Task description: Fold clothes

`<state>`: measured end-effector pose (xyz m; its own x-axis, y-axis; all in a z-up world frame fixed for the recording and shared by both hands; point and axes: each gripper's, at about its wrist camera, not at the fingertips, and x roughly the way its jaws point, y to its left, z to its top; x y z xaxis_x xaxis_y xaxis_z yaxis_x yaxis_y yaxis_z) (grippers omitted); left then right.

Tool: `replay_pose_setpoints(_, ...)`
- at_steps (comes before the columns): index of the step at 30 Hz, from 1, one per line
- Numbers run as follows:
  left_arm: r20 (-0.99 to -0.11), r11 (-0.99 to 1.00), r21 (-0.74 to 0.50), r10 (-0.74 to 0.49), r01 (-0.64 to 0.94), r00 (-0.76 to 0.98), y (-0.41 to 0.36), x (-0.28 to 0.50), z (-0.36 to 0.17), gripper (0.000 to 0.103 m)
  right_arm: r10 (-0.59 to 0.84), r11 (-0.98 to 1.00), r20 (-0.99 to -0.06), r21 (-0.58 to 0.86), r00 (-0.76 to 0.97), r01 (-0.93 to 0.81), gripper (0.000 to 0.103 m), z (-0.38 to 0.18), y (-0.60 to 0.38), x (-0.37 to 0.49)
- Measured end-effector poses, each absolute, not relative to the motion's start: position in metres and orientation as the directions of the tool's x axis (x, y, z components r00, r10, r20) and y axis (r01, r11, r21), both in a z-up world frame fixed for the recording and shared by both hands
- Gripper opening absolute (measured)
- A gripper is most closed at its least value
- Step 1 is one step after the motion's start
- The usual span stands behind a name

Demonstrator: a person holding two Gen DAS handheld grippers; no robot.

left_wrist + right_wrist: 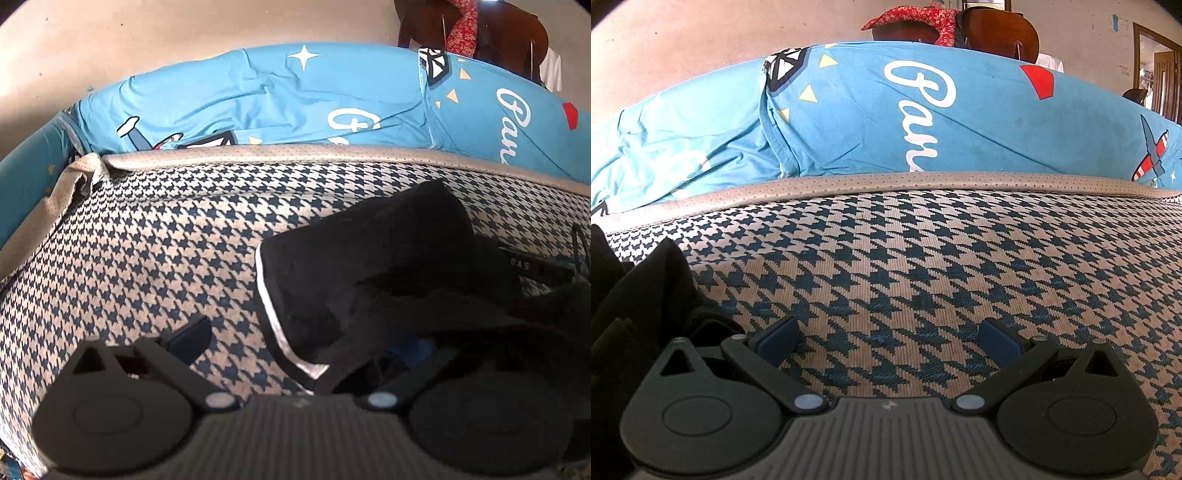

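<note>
A black garment (369,266) with white edge trim lies bunched on the houndstooth bed cover (147,251), right of centre in the left wrist view. My left gripper (299,343) is low over the cover with its jaws wide apart. Its left finger (190,338) shows, but the black cloth covers the right one. In the right wrist view my right gripper (890,339) is open just above the bare houndstooth cover (923,258), nothing between its fingers. A fold of the black garment (646,280) sits at its left.
A blue printed quilt (295,99) (923,110) is heaped along the far side behind a beige dotted border (886,182). Beyond it are a plaster wall, a dark wooden chair with red cloth (923,18), and a doorway (1160,70) at the right.
</note>
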<state>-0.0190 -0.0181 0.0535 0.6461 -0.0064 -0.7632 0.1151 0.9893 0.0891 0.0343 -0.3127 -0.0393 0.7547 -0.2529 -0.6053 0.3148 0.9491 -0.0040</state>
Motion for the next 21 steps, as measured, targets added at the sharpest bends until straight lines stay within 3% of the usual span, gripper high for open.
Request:
replay_pose_setpoints(17,-0.777,0.99,0.065,-0.028,0.124,0.629,-0.031,-0.009,0.046,0.103,-0.256,0.947,-0.604,-0.002,0.754,0.321,0.103,-0.04,-0.313,0.033)
replay_pose_setpoints(21,-0.785,0.991,0.054,-0.032,0.12,0.619,-0.032,-0.005,0.044,0.103,-0.241,0.952,-0.641,-0.011,0.729,0.305,0.103,-0.035,-0.309,0.026)
